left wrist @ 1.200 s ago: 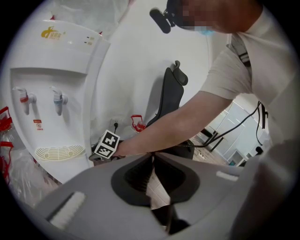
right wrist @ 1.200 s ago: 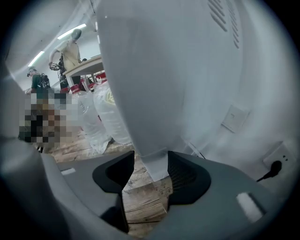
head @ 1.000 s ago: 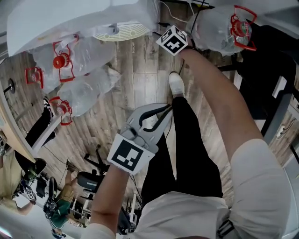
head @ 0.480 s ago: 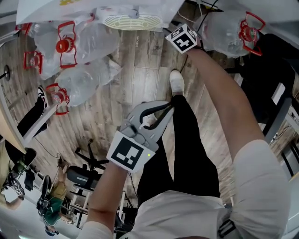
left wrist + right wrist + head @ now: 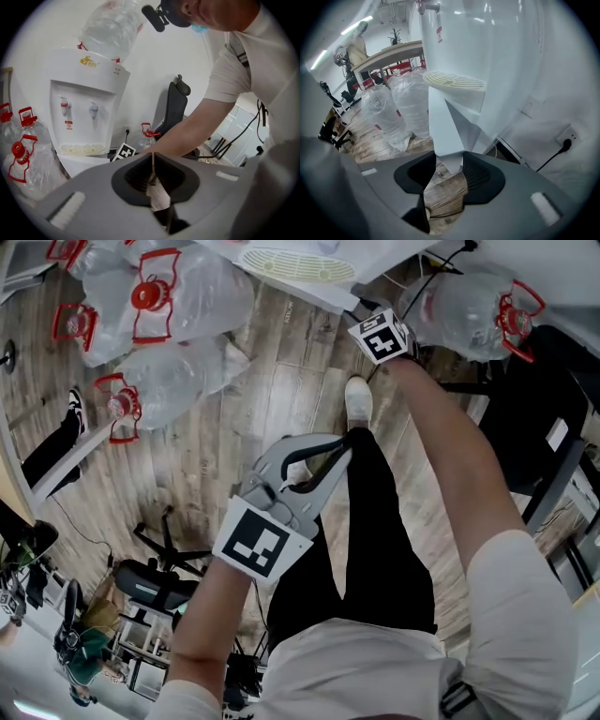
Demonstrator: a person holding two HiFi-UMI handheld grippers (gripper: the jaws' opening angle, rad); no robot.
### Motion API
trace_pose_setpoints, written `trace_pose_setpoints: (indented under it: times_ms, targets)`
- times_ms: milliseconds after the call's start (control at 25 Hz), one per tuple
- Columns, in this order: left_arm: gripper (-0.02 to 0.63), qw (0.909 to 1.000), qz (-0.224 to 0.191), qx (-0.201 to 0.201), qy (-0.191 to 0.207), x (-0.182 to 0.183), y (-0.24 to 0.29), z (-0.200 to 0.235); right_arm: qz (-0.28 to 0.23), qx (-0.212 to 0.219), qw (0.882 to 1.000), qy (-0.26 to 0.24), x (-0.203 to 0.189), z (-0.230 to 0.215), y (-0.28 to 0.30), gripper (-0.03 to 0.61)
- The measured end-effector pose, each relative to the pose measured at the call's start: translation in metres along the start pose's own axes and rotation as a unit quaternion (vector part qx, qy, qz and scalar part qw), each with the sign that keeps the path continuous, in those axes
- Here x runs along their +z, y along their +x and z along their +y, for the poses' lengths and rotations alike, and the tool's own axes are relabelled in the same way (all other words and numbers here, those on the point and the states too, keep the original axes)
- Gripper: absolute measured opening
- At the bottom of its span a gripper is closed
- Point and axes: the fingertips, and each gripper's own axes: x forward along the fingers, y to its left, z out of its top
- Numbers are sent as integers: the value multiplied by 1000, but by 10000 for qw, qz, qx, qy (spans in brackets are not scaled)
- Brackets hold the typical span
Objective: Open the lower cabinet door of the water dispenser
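the step in hand is the grip on the door. the right gripper points down at the foot of the water dispenser, and the free edge of the lower cabinet door stands upright between its jaws. the jaws are spread wide, and the pads seem to touch the panel on both sides, though the wide-angle view leaves that a little uncertain. the door looks already turned slightly out from the white body, just below the drip tray. the left gripper hangs back over the person's leg, its jaws together on nothing, well apart from the dispenser.

the next move, as i judge it, calls for a firm pinch and then a pull along the door's arc, away from the cabinet, without twisting the thin panel.

against the head view a second ago, the right gripper's marker cube sits further right and a little lower, the drip tray and water bottles lie nearer the top edge, and the left gripper is in much the same place.
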Motion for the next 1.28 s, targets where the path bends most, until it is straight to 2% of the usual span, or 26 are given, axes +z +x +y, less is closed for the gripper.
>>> trace_pose_setpoints:
  times_ms: [520,840,1280]
  targets:
    - [61,9985,-369,392,-117,-20,-83,12,374,80,9992,124,-11,87,-5,159]
    - [61,9963,-532,630,-259,-39,-124,10,446,144,9974,552,-12,138,0,137]
    - [61,9901,-810,1032,-505,-71,-175,12,478,438,9976,252,6,208,18,123]
